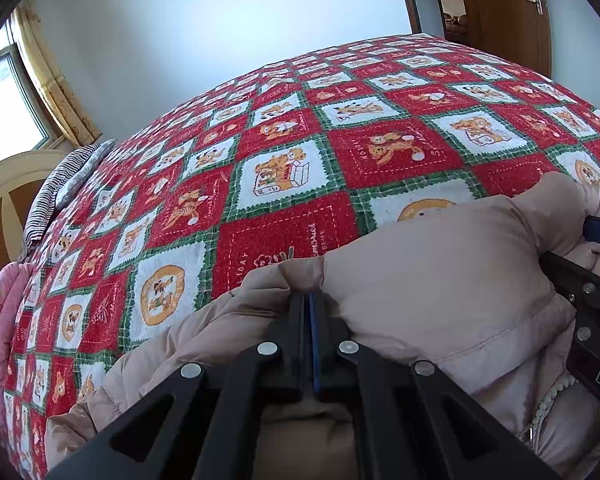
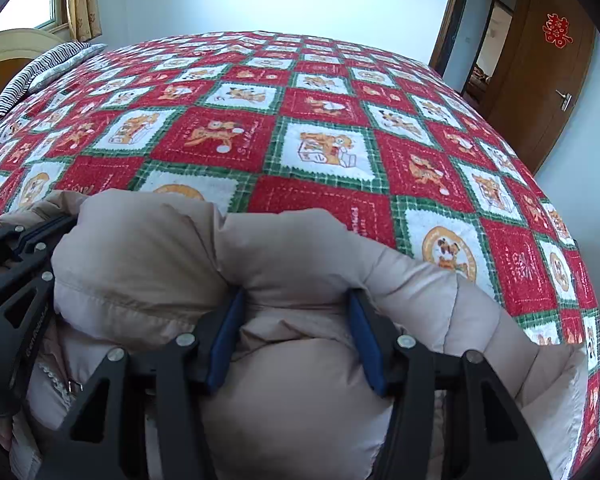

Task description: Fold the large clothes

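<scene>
Jacket (image 1: pixel 440 272) lies bunched on the near edge of the bedspread (image 1: pixel 284 128), left gripper (image 1: pixel 312 304) pressed together pinching a fold and right gripper (image 2: pixel 296 312) spread astride a puffy roll, likely to lift it evenly.

Beige puffer jacket (image 1: pixel 440 280), red-green-white checked cartoon bedspread (image 1: pixel 260 160)

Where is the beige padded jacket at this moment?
The beige padded jacket lies bunched at the near edge of the red patterned blanket, low in both wrist views. The left tongs pinch it; the right tongs stand around a fold.
</scene>
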### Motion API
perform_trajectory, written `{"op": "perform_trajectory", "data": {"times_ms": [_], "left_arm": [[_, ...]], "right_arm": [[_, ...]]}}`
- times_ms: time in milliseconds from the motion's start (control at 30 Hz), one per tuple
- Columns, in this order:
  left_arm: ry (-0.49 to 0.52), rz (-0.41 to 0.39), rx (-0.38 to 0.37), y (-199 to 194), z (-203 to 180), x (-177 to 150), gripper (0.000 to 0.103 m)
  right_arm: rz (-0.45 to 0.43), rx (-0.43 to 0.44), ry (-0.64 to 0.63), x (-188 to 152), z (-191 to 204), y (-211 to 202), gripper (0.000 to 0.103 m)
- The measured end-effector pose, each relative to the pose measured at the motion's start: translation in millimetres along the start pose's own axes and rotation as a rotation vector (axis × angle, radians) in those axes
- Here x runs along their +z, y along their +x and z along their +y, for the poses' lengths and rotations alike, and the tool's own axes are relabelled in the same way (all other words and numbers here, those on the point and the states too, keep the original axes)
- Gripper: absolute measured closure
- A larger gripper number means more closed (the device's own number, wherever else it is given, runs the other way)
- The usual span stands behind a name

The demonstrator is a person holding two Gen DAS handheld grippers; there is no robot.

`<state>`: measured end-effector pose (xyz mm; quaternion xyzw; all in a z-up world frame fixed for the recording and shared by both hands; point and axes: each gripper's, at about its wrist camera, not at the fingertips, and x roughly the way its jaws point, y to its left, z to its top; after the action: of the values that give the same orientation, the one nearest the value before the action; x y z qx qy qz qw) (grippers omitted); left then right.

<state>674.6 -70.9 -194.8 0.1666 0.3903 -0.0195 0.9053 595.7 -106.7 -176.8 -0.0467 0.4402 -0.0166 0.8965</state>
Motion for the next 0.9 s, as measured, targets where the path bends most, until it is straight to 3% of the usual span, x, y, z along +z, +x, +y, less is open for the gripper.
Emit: {"op": "perform_trajectory", "data": {"times_ms": [900], "left_arm": [[0.093,0.002,0.107,4.7,-19.0,0.3,0.101]], "right_arm": [[-0.007,-0.032,-0.024,0.2,6.5,2.7,0.046]]}}
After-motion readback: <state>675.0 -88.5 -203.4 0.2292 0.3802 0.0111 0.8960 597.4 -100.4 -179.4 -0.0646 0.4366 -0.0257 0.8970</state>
